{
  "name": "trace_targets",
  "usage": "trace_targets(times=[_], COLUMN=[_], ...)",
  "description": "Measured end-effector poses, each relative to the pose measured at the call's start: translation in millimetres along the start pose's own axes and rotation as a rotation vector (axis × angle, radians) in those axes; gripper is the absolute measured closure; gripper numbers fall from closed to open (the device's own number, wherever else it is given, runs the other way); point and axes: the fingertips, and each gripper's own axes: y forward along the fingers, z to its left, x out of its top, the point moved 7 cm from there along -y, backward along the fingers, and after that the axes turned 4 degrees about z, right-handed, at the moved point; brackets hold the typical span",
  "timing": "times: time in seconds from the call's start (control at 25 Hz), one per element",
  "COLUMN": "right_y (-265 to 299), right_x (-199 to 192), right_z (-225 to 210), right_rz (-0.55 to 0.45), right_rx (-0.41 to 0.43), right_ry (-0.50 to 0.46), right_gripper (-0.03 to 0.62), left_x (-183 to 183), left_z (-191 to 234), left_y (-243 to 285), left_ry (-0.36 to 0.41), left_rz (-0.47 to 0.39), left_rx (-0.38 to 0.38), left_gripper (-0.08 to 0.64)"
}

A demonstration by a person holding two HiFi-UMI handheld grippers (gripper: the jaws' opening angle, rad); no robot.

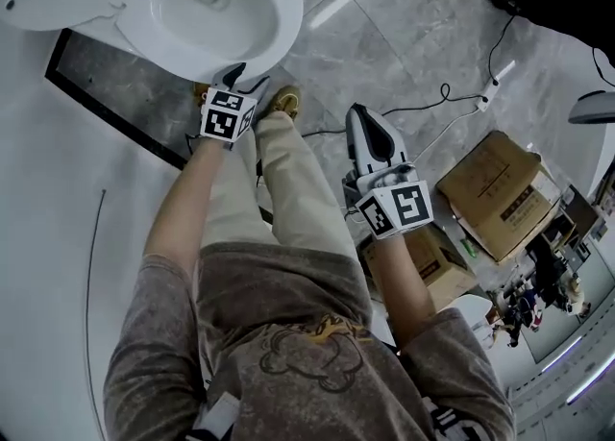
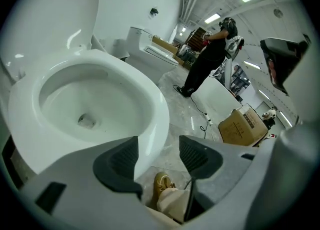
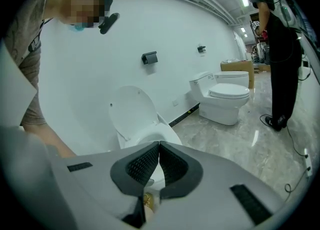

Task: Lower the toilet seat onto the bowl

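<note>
Step in hand, as judged: bring the left gripper [image 1: 233,75] up to the raised white oval plastic toilet seat [image 2: 47,21] and take its free edge. The left gripper's fingers [image 2: 119,163] stand wide apart. Only floor and the person's tan shoe [image 2: 162,186] show between them, lower down, and they touch no part of the toilet. The right gripper [image 3: 159,146] has its fingers pressed together, empty, and is held back from the work.

Procedure:
- Raise the left fingers up and forward, past the glossy white ceramic bowl [image 2: 150,103], until the seat's top edge sits between the pads.
- Close on that free edge, not near the hinge.
- Tip the seat toward the bowl and guide it through the whole arc; an early release would likely let it slam.
- Clear the fingers from the underside before the seat meets the rim.

Location: the seat stands upright above and beyond the left fingers, well apart from them, on the far side of the bowl. The bowl's front rim lies near the left-hand finger. From the right fingers, the seat is ahead and well apart.
</note>
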Motion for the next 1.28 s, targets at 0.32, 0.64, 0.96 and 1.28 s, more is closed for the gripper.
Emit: trace_targets(times=[0.32,0.64,0.96,1.28], right_y=[-14,-46,-90,-95], right_x=[23,94,174,225], right_z=[3,20,64,112], right_rz=[-0.045,-0.16,-0.267,-0.339], right_rx=[-0.017,0.013,0.082,0.168], right_ry=[-0.015,-0.035,-0.055,-0.112], right_gripper=[0.565,0.565,0.565,0.565], left_x=[21,124,214,254], left_z=[-9,-49,-99,-120], left_y=[-17,-147,-311,-426], left_ry=[-0.055,0.011,0.046,0.091], left_rz=[0.055,-0.145,-0.345,-0.563], left_rx=[-0.063,-0.026,0.017,0.004], left_gripper=[0.291,0.291,0.291,0.293])
